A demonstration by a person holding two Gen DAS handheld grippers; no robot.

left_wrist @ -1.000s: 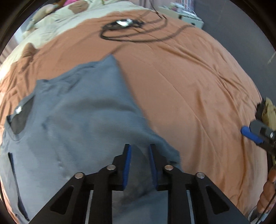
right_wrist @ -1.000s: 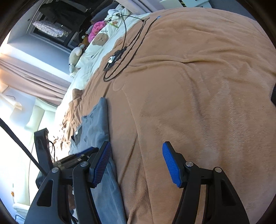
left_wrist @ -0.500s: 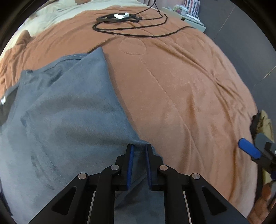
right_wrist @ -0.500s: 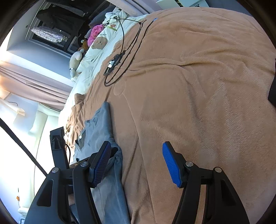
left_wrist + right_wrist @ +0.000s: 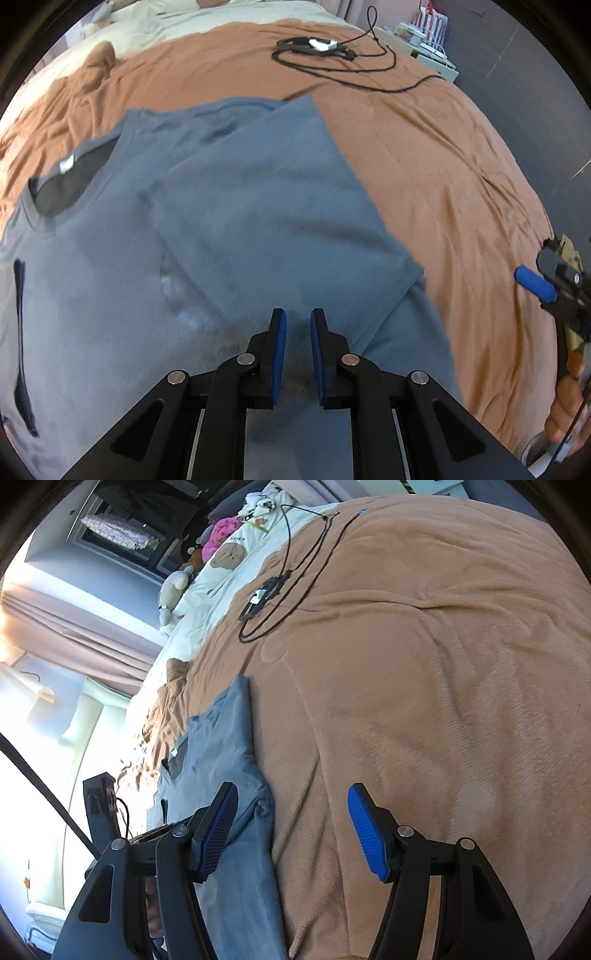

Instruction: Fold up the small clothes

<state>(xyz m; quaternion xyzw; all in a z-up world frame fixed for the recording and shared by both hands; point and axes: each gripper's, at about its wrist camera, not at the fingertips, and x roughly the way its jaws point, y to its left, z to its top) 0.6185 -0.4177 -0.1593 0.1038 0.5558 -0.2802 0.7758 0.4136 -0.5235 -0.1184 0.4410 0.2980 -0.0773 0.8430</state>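
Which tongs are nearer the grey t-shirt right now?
Left. The left tongs pinch a fold of the grey t-shirt; the right tongs hover open over its edge.

You're working over a bed with an orange-brown blanket (image 5: 424, 701), a cream bedspread (image 5: 221, 576) with bear prints beyond it. Black cable (image 5: 332, 62) lies coiled on the blanket. Pinkish curtains (image 5: 74, 635) hang by a bright window; dark grey wall (image 5: 517, 74) opposite.
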